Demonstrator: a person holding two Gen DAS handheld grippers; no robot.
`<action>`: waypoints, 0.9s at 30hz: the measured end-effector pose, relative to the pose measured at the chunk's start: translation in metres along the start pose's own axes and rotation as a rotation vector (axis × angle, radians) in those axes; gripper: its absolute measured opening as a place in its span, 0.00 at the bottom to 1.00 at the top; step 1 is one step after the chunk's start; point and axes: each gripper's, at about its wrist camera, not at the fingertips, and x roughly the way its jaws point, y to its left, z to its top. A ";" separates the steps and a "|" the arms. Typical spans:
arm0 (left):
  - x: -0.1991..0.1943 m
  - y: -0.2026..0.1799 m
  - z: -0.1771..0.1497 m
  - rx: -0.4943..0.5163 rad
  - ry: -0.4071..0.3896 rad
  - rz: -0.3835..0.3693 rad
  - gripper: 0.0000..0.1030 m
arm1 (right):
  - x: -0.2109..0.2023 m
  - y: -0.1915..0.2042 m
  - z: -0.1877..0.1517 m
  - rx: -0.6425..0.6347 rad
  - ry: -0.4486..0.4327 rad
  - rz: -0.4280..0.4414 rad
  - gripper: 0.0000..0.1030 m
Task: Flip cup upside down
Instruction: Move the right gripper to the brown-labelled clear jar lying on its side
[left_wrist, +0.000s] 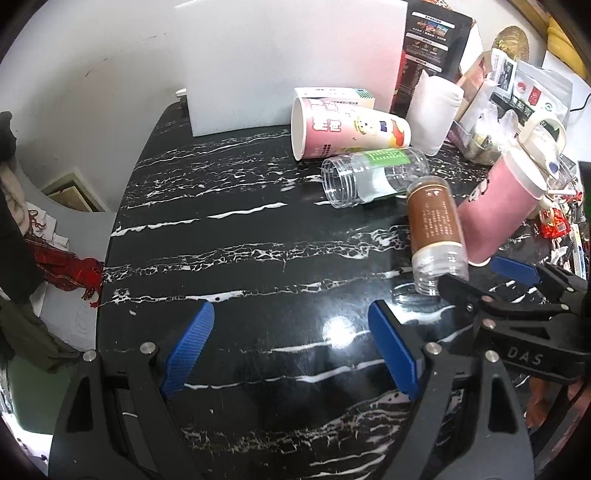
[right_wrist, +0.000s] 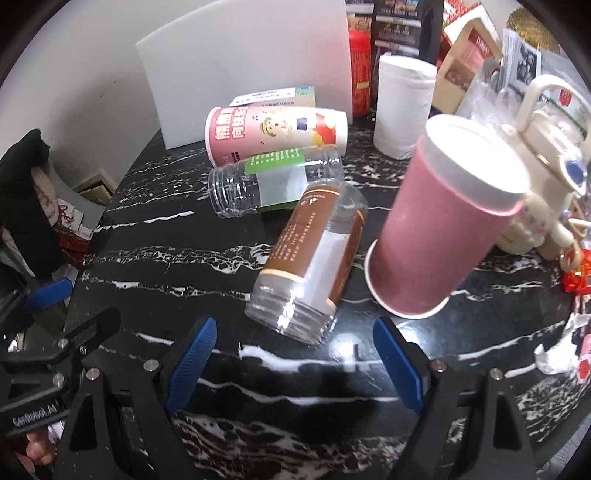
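A plain pink paper cup (right_wrist: 439, 229) stands upside down on the black marble table (right_wrist: 221, 266), rim down, white base up; it also shows in the left wrist view (left_wrist: 498, 210). A printed pink cup (right_wrist: 277, 133) lies on its side at the back, also seen in the left wrist view (left_wrist: 347, 129). My right gripper (right_wrist: 295, 365) is open and empty, in front of the pink cup and the brown jar. My left gripper (left_wrist: 291, 347) is open and empty over bare table. The right gripper (left_wrist: 480, 280) shows beside the cup in the left wrist view.
A brown-labelled clear jar (right_wrist: 314, 258) and a green-labelled clear jar (right_wrist: 273, 184) lie on their sides mid-table. A white paper roll (right_wrist: 402, 103), a white board (right_wrist: 243, 70), boxes and a cream kettle (right_wrist: 546, 147) crowd the back right. The table edge runs at left (left_wrist: 110, 236).
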 end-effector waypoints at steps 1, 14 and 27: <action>0.003 0.001 0.002 -0.003 0.003 -0.002 0.82 | 0.003 0.000 0.002 0.006 0.003 -0.002 0.85; 0.025 0.011 0.004 -0.025 0.034 -0.012 0.82 | 0.054 0.004 0.020 0.072 0.073 -0.044 0.85; 0.033 0.009 0.003 -0.023 0.049 -0.033 0.82 | 0.078 0.008 0.027 0.067 0.088 -0.104 0.81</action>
